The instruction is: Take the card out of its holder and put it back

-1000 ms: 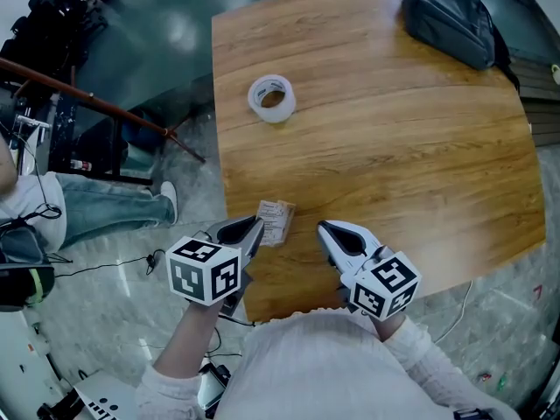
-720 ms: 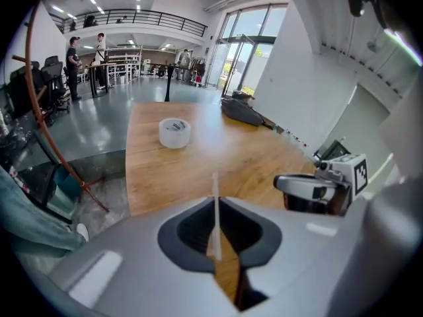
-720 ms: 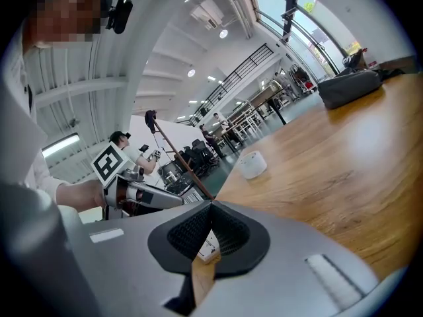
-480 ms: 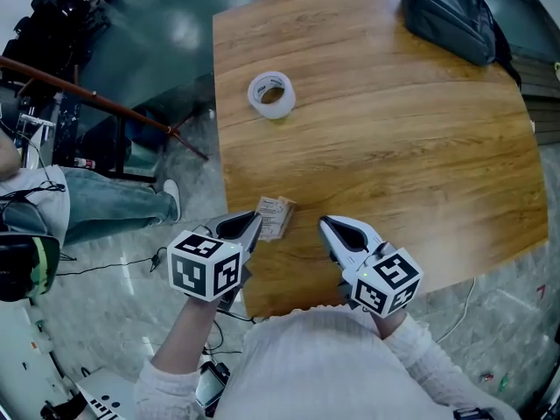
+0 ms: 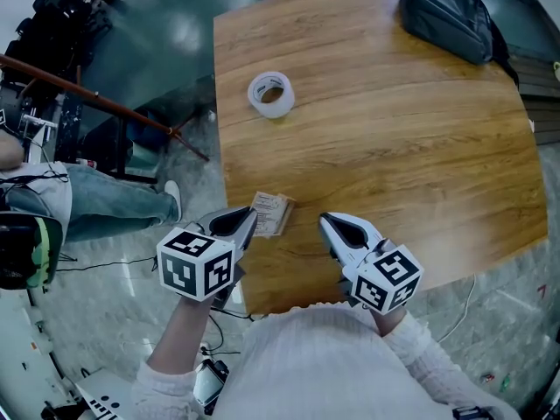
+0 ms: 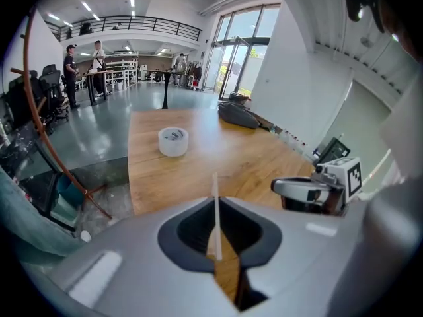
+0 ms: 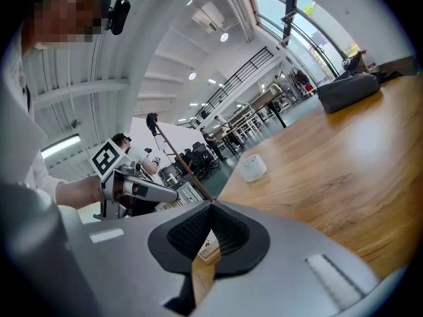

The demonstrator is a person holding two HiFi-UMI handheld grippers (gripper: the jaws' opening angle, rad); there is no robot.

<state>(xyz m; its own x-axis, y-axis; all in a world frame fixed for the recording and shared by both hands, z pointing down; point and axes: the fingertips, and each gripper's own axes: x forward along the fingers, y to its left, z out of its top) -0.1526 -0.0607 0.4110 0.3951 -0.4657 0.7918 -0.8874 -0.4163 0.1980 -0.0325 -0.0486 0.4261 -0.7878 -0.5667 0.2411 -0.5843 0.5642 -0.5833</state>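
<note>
The left gripper (image 5: 246,220) has just been closing its jaws, which now pinch the card holder (image 5: 273,214) (a thin edge-on strip in its own view) at the table's (image 5: 394,147) seven o'clock corner. The right gripper (image 5: 329,227), at the holder's three o'clock, has its jaws pressed together on nothing. A tape roll (image 5: 270,95) sits at the holder's twelve o'clock.

Print on the card (image 5: 273,213) is too small for me to read; the left gripper view gives me only its thin edge. The bag (image 5: 446,16) runs past the top edge.
</note>
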